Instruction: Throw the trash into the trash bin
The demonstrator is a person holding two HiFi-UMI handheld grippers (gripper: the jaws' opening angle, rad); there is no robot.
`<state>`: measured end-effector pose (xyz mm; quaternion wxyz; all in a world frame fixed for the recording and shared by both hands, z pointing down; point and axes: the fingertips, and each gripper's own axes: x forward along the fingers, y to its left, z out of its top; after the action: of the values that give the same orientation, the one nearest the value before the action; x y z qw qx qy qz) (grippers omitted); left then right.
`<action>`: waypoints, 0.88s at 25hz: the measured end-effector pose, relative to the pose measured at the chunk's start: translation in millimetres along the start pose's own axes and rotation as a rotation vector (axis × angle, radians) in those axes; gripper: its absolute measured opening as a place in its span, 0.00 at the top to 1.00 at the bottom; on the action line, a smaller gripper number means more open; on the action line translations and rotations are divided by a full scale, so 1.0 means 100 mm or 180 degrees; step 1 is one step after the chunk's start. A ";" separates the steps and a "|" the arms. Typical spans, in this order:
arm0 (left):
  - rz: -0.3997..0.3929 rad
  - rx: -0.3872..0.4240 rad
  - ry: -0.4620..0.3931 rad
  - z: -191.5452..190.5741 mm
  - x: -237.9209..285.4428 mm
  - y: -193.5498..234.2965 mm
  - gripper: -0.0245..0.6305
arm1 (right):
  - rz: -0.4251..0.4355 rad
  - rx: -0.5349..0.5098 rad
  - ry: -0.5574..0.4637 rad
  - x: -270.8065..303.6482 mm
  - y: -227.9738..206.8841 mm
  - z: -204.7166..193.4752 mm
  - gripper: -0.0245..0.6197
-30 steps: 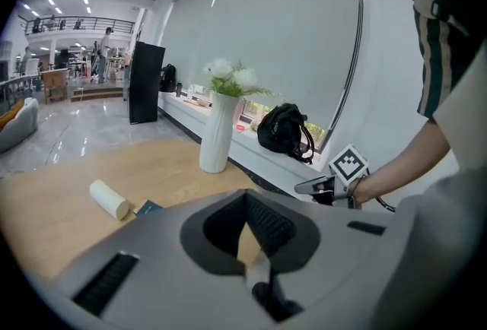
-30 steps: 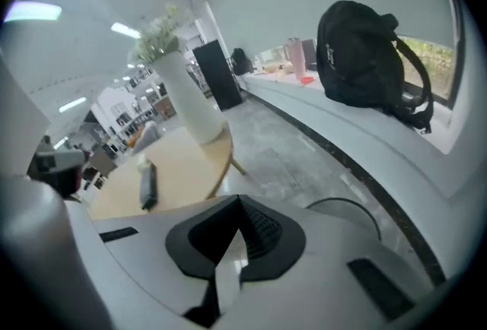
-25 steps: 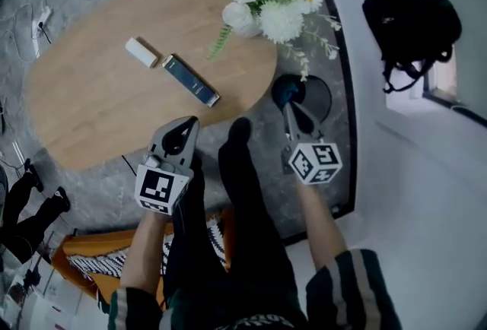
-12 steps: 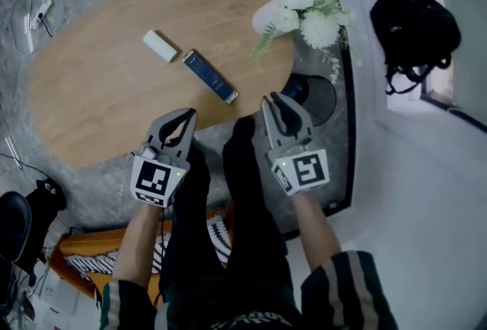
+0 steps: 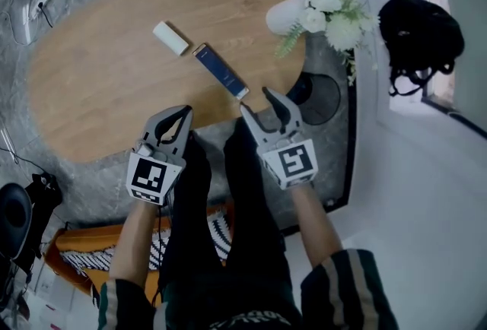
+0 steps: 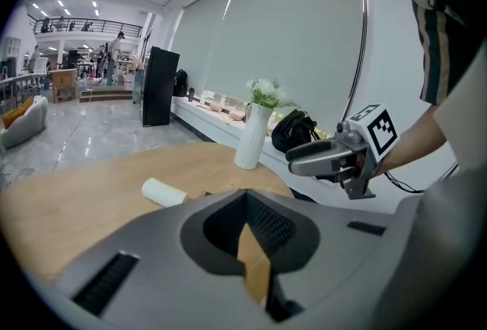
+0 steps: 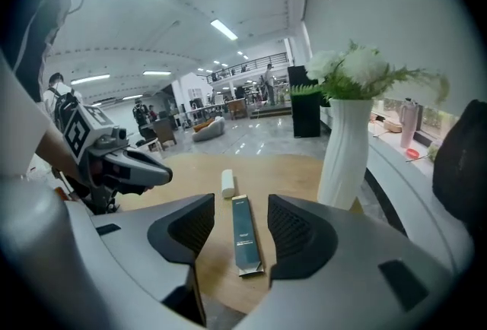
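The right claw [image 5: 257, 102] has swung from over the round black trash bin [image 5: 326, 97], whose inside is too dark to read, to the near edge of the oval wooden surface [image 5: 99, 93], jaws just opened, empty, facing the long dark-blue box [image 5: 221, 71] there; the left claw [image 5: 183, 111] is closed, empty; bare wood lies open leftward.

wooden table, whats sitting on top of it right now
On the wooden table lie a small white roll and a long dark box, and a white vase stands there. Its flowers and leaves cover the tabletop beside it, so anything small there is hidden.
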<state>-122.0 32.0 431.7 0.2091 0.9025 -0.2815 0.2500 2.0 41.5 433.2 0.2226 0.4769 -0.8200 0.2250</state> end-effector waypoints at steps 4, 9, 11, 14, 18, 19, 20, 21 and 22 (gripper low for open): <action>-0.0005 -0.0004 0.0021 -0.07 -0.04 0.01 0.96 | 0.0120 -0.0173 0.0345 0.24 0.14 -0.25 0.63; 0.0022 -0.0083 0.0047 -0.17 -0.09 0.03 0.96 | 0.0094 -0.0333 0.0590 0.52 0.13 -0.54 0.63; 0.0027 -0.0080 0.0071 -0.22 -0.10 0.04 0.96 | 0.0052 -0.0348 0.0661 0.63 0.09 -0.70 0.63; 0.0040 -0.0115 0.0110 -0.27 -0.12 0.06 0.96 | 0.0007 -0.0332 0.0860 0.74 0.04 -0.89 0.63; 0.0029 -0.0117 0.0117 -0.31 -0.14 0.06 0.96 | -0.0043 -0.0352 0.1025 0.85 0.04 -1.05 0.63; 0.0026 -0.0128 0.0115 -0.31 -0.14 0.06 0.96 | -0.0070 -0.0366 0.1065 0.87 0.03 -1.09 0.63; 0.0022 -0.0122 0.0117 -0.32 -0.14 0.06 0.96 | -0.0101 -0.0379 0.1106 0.89 0.02 -1.12 0.63; 0.0018 -0.0109 0.0122 -0.34 -0.15 0.06 0.96 | -0.0133 -0.0391 0.1146 0.91 0.00 -1.16 0.63; 0.0019 -0.0105 0.0128 -0.36 -0.15 0.06 0.96 | -0.0162 -0.0402 0.1181 0.93 -0.02 -1.18 0.63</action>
<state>-148.4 51.8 452.8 0.2288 0.8929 -0.2840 0.2641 -20.2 46.0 581.7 0.4050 0.4329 -0.7651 0.2515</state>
